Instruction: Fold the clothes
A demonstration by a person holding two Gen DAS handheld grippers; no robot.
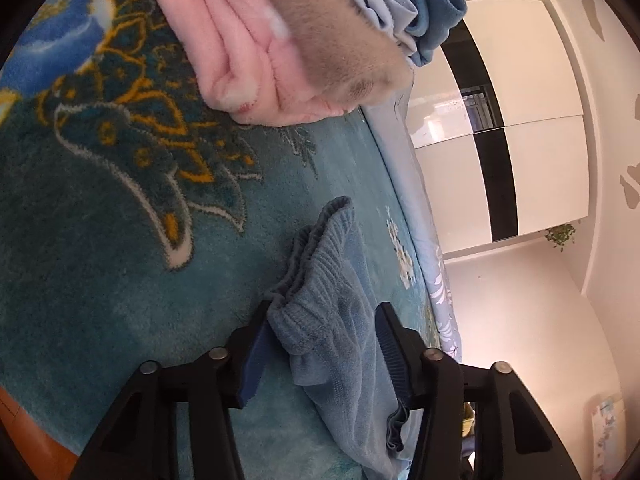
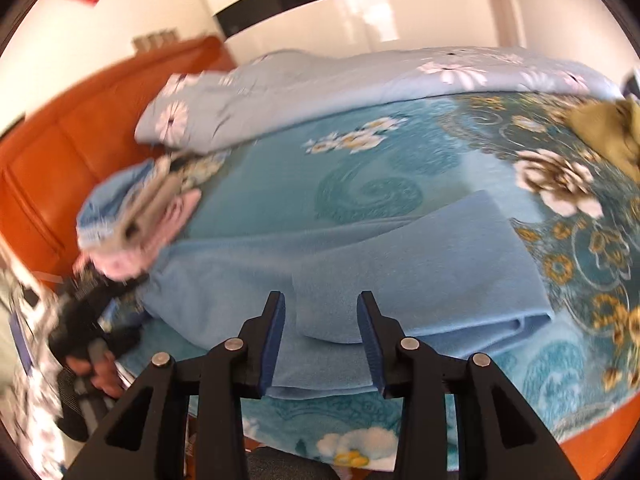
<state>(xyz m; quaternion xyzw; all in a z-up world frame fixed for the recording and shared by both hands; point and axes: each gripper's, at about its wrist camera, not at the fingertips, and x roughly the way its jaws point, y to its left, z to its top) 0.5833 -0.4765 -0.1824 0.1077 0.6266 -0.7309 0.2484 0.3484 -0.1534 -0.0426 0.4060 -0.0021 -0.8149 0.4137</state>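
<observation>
A light blue fleece garment [image 2: 400, 264] lies spread on the patterned teal blanket [image 2: 360, 168]. In the left wrist view its elastic waistband [image 1: 320, 280] lies between the fingers of my left gripper [image 1: 324, 320], which is open around it, jaws wide apart. My right gripper [image 2: 322, 312] is open over the garment's near edge, with cloth between and below the fingers. The left gripper and the hand holding it show blurred at the left of the right wrist view [image 2: 92, 320].
A stack of folded clothes [image 1: 280, 40], pink, grey and blue, lies on the blanket. A floral blue quilt [image 2: 320, 88] is bunched along the far side. An olive garment [image 2: 608, 132] lies far right. An orange wooden headboard [image 2: 60, 152] stands left; white wardrobes [image 1: 520, 120] stand beyond the bed.
</observation>
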